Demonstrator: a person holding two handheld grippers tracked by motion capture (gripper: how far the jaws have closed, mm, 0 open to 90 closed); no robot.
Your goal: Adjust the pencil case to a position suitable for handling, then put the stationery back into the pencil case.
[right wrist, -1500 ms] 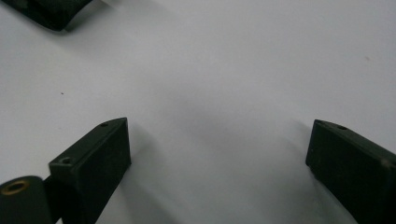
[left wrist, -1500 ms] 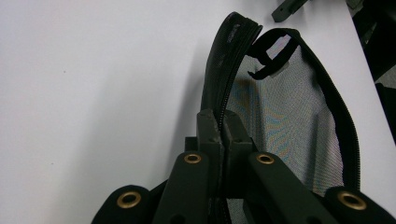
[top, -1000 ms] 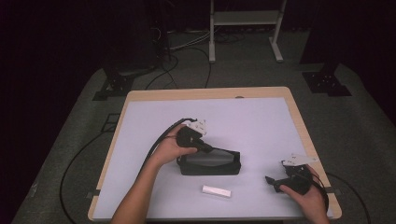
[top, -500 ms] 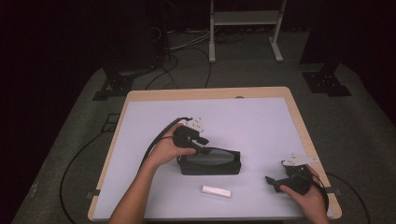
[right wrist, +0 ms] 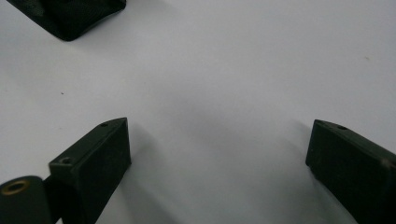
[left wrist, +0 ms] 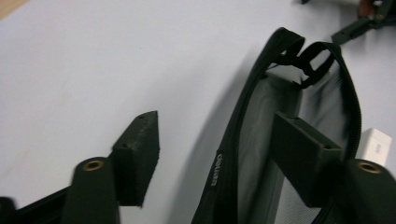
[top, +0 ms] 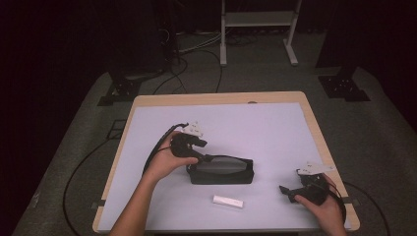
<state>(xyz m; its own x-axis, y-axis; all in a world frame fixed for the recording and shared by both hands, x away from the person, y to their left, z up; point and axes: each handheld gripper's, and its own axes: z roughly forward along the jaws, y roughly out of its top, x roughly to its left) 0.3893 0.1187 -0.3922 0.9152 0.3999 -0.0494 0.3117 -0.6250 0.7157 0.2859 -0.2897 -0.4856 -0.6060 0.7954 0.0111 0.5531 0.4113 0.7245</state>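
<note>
Pouch [top: 221, 170]: black, long, soft fabric, zipper along top, mesh side panel, small loop at far end; lies near middle of table [top: 255, 123]. White block [top: 228, 201] lies just in front of pouch, apart from it. Left gripper [top: 195, 147] at pouch's left end; jaws have just been opening, now spread, one jaw over mesh side, other over bare table, nothing pinched. Compared with one second earlier, left gripper sits farther left of pouch and slightly higher. Right gripper [top: 286, 190] well right of pouch, jaws spread wide, empty, same place as before.
</note>
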